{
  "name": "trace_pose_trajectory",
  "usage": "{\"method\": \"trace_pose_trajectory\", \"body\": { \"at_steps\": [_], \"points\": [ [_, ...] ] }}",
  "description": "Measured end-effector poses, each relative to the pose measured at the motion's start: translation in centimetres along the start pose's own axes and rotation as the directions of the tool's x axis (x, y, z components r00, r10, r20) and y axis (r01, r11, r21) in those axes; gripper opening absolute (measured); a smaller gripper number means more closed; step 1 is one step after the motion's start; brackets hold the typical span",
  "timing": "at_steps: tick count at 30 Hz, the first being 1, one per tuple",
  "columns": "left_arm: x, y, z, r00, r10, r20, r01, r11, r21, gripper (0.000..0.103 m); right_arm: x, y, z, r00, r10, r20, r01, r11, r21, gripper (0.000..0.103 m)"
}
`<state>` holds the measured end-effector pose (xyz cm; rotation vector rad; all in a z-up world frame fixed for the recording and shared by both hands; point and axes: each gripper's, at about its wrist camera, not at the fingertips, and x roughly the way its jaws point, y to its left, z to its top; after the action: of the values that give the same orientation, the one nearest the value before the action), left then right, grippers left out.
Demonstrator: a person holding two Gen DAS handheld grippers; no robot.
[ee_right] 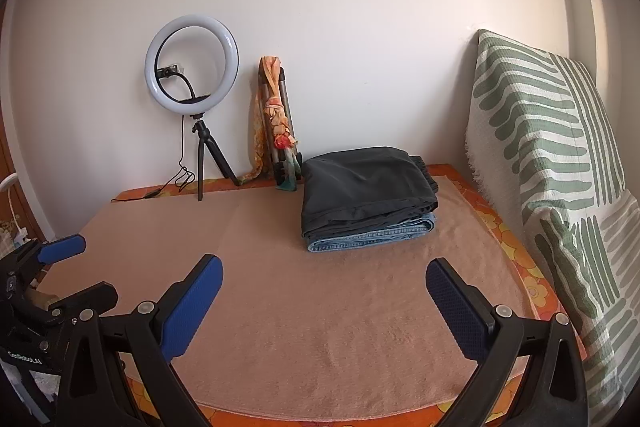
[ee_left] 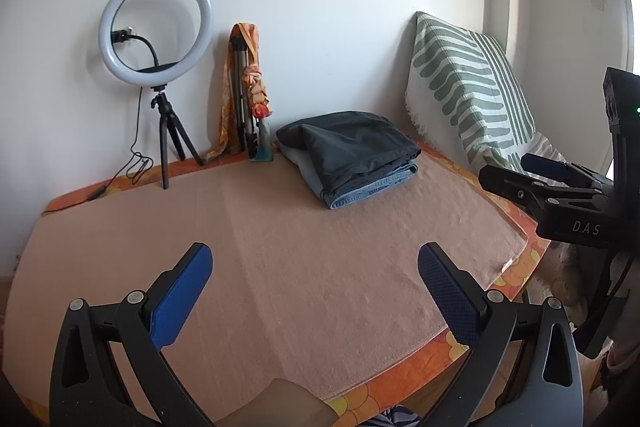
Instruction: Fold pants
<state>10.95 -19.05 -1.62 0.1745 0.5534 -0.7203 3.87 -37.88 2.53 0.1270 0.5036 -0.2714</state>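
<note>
Folded dark grey pants lie stacked on folded blue jeans at the far side of a peach towel on the table. The same stack shows in the right wrist view, with the dark pants on the jeans. My left gripper is open and empty, low over the towel's near part. My right gripper is open and empty, also well short of the stack. The right gripper also shows in the left wrist view, off the table's right edge.
A ring light on a tripod stands at the back left with its cable trailing. A folded tripod wrapped in an orange scarf leans on the wall. A green striped pillow stands at the right. The orange floral cover borders the towel.
</note>
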Motion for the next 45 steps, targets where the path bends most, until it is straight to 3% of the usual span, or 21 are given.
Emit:
{"method": "trace_pose_trajectory", "body": {
  "at_steps": [45],
  "points": [
    [-0.56,-0.21,0.39,1.000,-0.006,0.015,0.006,1.000,-0.004,0.102,0.09,-0.49,-0.54,0.999,0.025,-0.020,-0.024,0.999,0.035,0.103]
  ]
}}
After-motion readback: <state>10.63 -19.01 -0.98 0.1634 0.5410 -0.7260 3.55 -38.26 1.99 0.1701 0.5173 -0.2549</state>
